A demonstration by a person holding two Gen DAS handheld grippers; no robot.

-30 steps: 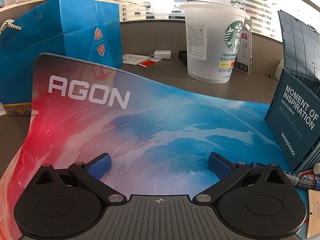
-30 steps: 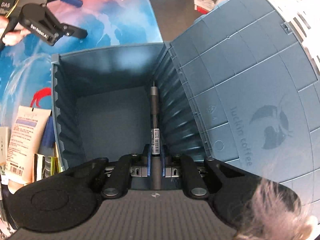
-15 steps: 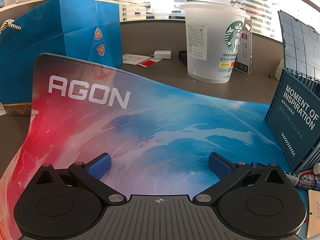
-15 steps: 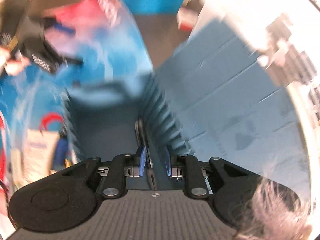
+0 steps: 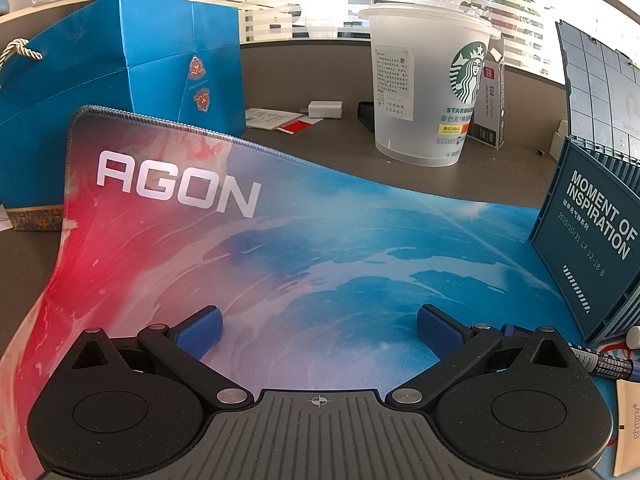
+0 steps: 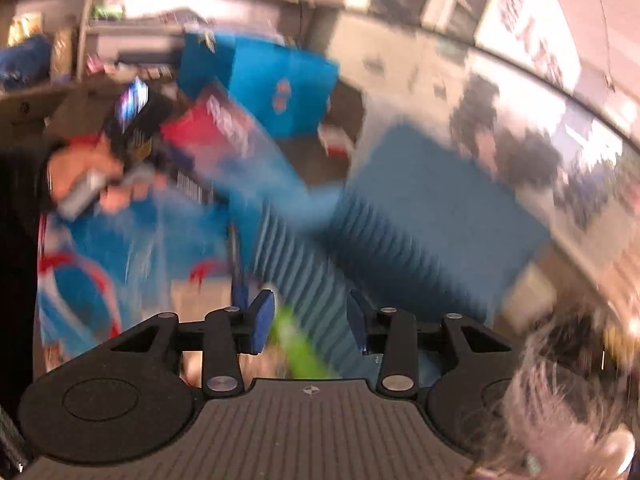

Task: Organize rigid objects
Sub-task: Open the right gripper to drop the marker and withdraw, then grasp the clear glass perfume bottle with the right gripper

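Observation:
In the left wrist view my left gripper stands open low over the red and blue AGON mat, with nothing between its blue pads. The dark teal crate stands at the mat's right end with its lid up. A dark pen lies in front of the crate. The right wrist view is heavily blurred. My right gripper is outside the crate, with its jaws opening and no pad pressing on anything. A blurred green thing shows below the gap.
A large frosted Starbucks cup and a small carton stand behind the mat. A blue gift bag is at the back left. A cream tube lies near the pen. A hand holds the left gripper.
The right gripper let go of the dark pen inside the crate, opened partway, then drew back and swung away from the crate. The left gripper has kept still.

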